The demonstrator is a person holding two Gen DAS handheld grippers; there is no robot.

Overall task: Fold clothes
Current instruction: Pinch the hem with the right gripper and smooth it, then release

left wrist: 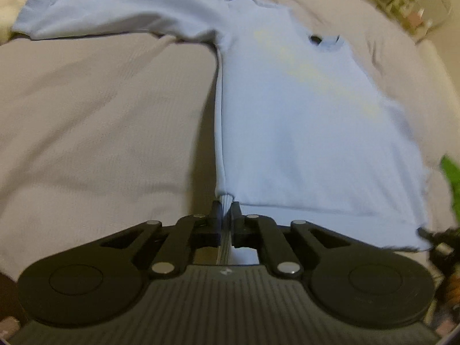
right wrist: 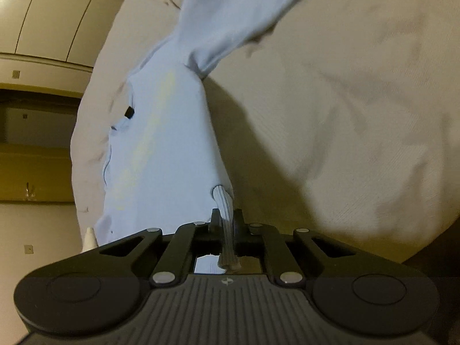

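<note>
A light blue sweatshirt [left wrist: 302, 109] lies spread on a beige bedspread [left wrist: 100, 120], its collar far from me and one sleeve [left wrist: 115, 14] stretched to the upper left. My left gripper [left wrist: 226, 210] is shut on the ribbed hem at the sweatshirt's near left corner. In the right wrist view the same sweatshirt [right wrist: 161, 143] runs away from me, with a sleeve [right wrist: 238, 14] going up to the right. My right gripper [right wrist: 226, 215] is shut on the ribbed hem at the other bottom corner. The right gripper's tip [left wrist: 425, 234] shows at the hem's right end in the left wrist view.
The bedspread [right wrist: 345, 115] is wrinkled around the garment. A pale pillow [left wrist: 11, 8] lies at the upper left. Something green [left wrist: 454, 184] shows at the right edge. A wall with panels and a dark shelf recess [right wrist: 34, 120] stands beyond the bed's left side.
</note>
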